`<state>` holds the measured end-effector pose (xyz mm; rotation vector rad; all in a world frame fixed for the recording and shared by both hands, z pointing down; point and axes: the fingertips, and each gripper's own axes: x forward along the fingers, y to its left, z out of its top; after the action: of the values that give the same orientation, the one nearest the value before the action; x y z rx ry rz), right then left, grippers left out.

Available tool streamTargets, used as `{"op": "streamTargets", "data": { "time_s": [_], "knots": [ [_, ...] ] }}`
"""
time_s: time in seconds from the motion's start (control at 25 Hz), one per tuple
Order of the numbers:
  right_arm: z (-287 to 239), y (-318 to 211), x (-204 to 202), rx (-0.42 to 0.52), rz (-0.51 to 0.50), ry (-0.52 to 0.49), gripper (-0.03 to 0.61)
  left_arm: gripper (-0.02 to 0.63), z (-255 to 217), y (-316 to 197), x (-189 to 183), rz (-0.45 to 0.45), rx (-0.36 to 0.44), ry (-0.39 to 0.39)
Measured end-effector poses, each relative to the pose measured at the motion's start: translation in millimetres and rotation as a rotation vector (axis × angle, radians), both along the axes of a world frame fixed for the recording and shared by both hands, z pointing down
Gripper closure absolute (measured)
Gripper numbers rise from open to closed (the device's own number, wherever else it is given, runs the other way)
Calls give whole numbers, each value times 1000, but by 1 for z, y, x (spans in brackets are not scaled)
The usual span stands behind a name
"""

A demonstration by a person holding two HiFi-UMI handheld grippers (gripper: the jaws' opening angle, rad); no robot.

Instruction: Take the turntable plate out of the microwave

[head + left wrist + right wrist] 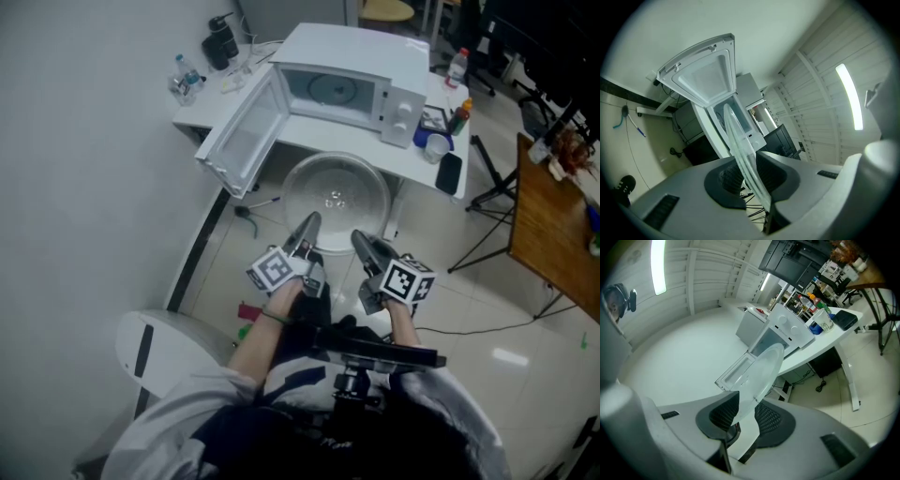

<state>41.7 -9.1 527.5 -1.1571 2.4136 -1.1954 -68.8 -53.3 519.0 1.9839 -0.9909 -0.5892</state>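
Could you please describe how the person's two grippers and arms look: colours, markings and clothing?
The left gripper and the right gripper have grey bodies, long tapering jaws and dark ribbed pads. Each carries a white cube with black square markers. The person wears light grey sleeves and a thin dark band on the left wrist.

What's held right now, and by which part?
The glass turntable plate, out of the microwave, held by its near rim: left gripper on the left side, right gripper on the right.
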Motion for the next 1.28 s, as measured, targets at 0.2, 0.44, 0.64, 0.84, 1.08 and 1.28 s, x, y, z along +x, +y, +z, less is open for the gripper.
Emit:
{"op": "streamTargets", "data": {
  "time_s": [0.2,0.44,0.64,0.84,1.08,1.28],
  "knots": [
    [-2,-3,1,5,7,-2,465,551,-2,-4,4,16,11,20],
    [2,-8,-1,7,-6,-7,465,551,-5,-9,3,15,18,24],
    [-1,-11,-2,15,-4,2,465,551,-7,-12,1,11,22,23],
    [-1,-16,-3,32,-10,1,465,551,-9,-15,0,11,25,34],
    [-8,-16,-3,38,-9,18,465,551,-9,-16,0,8,33,26],
    [-6,-18,1,37,-4,24,465,551,-10,-18,3,12,33,33]
  ]
}}
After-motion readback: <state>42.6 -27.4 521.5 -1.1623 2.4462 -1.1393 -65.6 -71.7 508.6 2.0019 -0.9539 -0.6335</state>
